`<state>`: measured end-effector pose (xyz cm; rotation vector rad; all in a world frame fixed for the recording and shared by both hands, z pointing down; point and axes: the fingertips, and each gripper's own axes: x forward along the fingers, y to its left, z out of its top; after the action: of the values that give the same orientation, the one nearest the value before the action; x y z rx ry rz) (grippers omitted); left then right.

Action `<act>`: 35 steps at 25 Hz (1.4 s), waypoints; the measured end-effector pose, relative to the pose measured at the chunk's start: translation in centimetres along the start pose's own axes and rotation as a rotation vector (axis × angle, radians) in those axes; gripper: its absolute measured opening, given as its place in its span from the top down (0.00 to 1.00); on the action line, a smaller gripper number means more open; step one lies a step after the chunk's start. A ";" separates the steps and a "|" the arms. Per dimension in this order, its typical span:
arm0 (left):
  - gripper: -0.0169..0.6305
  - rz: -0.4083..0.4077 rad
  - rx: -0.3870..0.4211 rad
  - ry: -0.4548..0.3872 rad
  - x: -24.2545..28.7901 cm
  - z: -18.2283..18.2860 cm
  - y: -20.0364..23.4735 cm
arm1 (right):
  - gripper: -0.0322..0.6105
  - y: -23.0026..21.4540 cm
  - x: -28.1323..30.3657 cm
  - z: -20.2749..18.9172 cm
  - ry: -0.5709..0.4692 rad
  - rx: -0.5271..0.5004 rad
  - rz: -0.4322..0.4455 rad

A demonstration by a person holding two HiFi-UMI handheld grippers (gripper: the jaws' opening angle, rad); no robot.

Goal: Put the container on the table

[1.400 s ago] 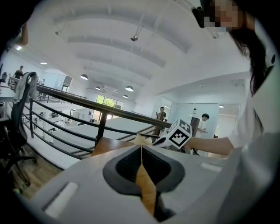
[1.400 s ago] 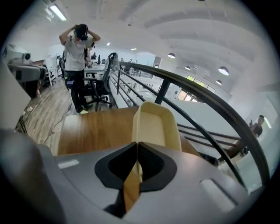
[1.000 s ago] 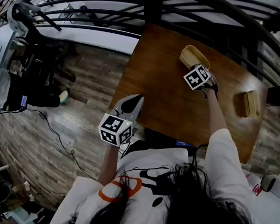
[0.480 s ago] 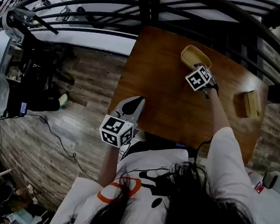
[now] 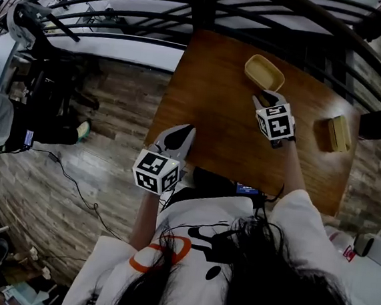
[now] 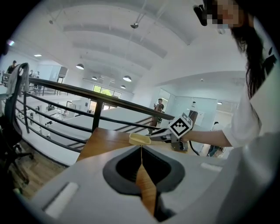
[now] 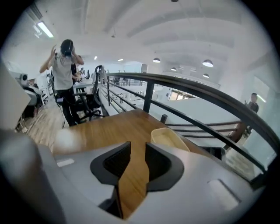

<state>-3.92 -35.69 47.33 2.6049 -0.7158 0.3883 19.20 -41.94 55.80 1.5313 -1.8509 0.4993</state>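
The container (image 5: 264,72), a shallow yellow tray, rests on the brown table (image 5: 214,110) near its far edge. My right gripper (image 5: 266,99) hovers just short of it, jaws open and empty, a small gap away from the tray. In the right gripper view the container (image 7: 168,137) lies just beyond the right gripper (image 7: 138,146), slightly to the right. My left gripper (image 5: 179,134) hangs shut and empty over the table's near left edge. From the left gripper (image 6: 141,148) I see the container (image 6: 139,139) and the right gripper (image 6: 157,136) further along the table.
A small tan box (image 5: 340,134) lies on the table's right side. A dark metal railing (image 5: 258,4) runs behind the table. Wood floor (image 5: 104,140) and a cable lie left. A person (image 7: 64,72) stands by an office chair (image 7: 89,103) beyond the table.
My right gripper has drawn back from the container toward me, leaving the tray standing alone on the table. The left gripper has barely moved.
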 end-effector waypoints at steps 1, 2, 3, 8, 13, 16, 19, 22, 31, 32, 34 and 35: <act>0.97 -0.001 0.004 -0.004 -0.3 -0.1 -0.4 | 0.75 0.8 -1.1 0.3 -0.029 0.027 0.012; 0.97 -0.003 0.008 -0.007 -0.7 -0.2 -0.8 | 0.76 1.7 -2.3 0.5 -0.058 0.056 0.025; 0.97 -0.004 0.013 -0.011 -1.1 -0.4 -1.2 | 0.77 2.7 -3.4 0.7 -0.085 0.083 0.038; 0.97 -0.007 0.036 -0.036 -4.2 -1.2 -3.3 | 0.80 8.3 -9.0 0.8 -0.180 0.140 0.071; 0.97 -0.009 0.059 -0.064 -7.2 -3.6 -9.1 | 0.83 12.7 -15.3 -2.6 -0.259 0.193 0.109; 0.97 -0.026 0.069 -0.075 -8.7 -5.4 -13.6 | 0.84 14.7 -19.4 -4.9 -0.293 0.199 0.119; 0.97 -0.053 0.056 -0.062 -10.8 -6.4 -12.5 | 0.84 18.9 -19.9 -4.0 -0.294 0.200 0.131; 0.97 -0.072 0.052 -0.052 -12.1 -7.3 -12.3 | 0.85 21.8 -20.6 -4.2 -0.284 0.187 0.135; 0.97 -0.082 0.021 -0.120 -12.8 -6.2 -13.8 | 0.86 24.5 -23.4 -5.1 -0.260 0.114 0.157; 0.97 -0.081 0.018 -0.128 -12.8 -6.0 -13.8 | 0.86 24.5 -23.6 -5.1 -0.262 0.109 0.157; 0.97 -0.075 0.013 -0.138 -12.7 -5.8 -13.6 | 0.86 24.7 -23.7 -5.1 -0.268 0.101 0.161; 0.97 -0.070 0.010 -0.138 -12.6 -5.8 -13.5 | 0.86 24.8 -23.8 -5.2 -0.270 0.098 0.167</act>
<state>-8.04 -17.14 43.60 2.6777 -0.6668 0.1936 -1.43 -15.81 45.80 1.5797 -2.2038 0.4842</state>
